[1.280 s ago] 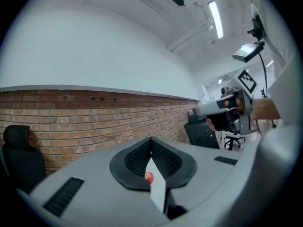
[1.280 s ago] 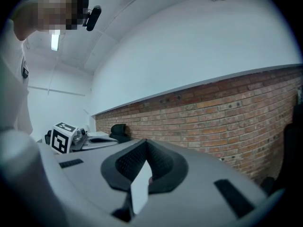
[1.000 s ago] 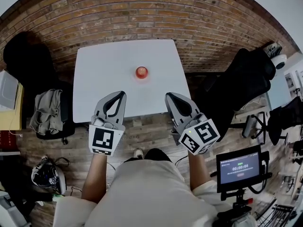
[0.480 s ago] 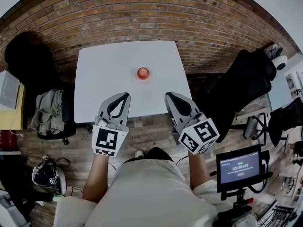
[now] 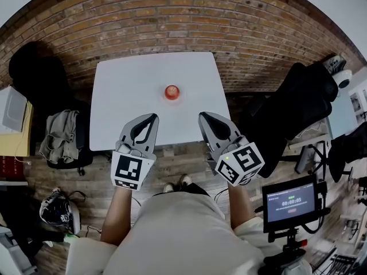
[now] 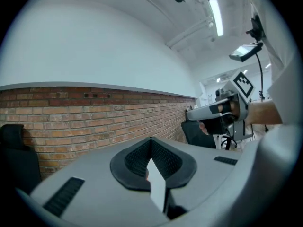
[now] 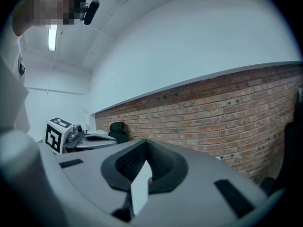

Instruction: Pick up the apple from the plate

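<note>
A small red apple [image 5: 171,91] sits near the middle of the white table [image 5: 120,96]; its plate is hard to tell apart from the white tabletop. My left gripper [image 5: 153,117] hovers over the table's near edge, short of the apple and to its left, jaws shut and empty. My right gripper [image 5: 202,116] is level with it, short of the apple on the right, jaws also shut with nothing held. In the left gripper view the closed jaws [image 6: 151,140] hide the table. The right gripper view shows its shut jaws [image 7: 145,142] and the left gripper [image 7: 90,138] beside them.
A brick wall [image 5: 172,16] stands behind the table. A black chair with clothes [image 5: 57,135] is at the left, another black chair [image 5: 298,96] at the right. A monitor on a stand [image 5: 291,202] is at the lower right, a helmet [image 5: 56,212] on the wooden floor.
My left gripper has drifted slightly to the right. The right gripper and the apple are unchanged.
</note>
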Tool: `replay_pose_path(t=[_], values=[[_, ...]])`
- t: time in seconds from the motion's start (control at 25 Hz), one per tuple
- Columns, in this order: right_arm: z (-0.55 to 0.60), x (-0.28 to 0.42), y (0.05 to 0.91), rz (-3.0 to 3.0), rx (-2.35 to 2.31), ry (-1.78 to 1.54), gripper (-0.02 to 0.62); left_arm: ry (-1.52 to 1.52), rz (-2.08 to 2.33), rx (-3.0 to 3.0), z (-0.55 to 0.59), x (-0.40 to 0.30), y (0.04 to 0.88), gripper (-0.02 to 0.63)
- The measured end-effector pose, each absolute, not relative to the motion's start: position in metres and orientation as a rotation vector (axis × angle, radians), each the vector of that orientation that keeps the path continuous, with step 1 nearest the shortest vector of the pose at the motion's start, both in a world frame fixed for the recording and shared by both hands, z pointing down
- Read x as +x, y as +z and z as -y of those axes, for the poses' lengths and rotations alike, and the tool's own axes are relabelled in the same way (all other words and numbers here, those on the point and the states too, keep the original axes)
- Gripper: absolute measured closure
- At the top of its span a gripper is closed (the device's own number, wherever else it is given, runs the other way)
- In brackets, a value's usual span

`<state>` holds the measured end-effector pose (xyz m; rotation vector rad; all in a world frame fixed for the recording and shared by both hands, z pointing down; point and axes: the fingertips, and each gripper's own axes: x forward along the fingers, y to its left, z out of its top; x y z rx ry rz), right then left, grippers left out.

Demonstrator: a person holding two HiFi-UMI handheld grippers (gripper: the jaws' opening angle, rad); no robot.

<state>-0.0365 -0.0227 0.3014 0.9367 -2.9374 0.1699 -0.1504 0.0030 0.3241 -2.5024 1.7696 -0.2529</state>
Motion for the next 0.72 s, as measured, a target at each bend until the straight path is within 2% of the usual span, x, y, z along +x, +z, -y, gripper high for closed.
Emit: replay_pose_path(t=[0.28, 0.72], values=[[0.092, 0.006, 0.287, 2.951, 0.887, 0.195, 0.594, -0.248, -1.927, -2.454, 0.062, -0.121, 0.304, 0.601], [0.084, 0.016, 0.305, 2.951, 0.793, 0.15, 0.594, -0.3, -2.013, -2.339, 0.05, -0.117, 0.32, 0.601]])
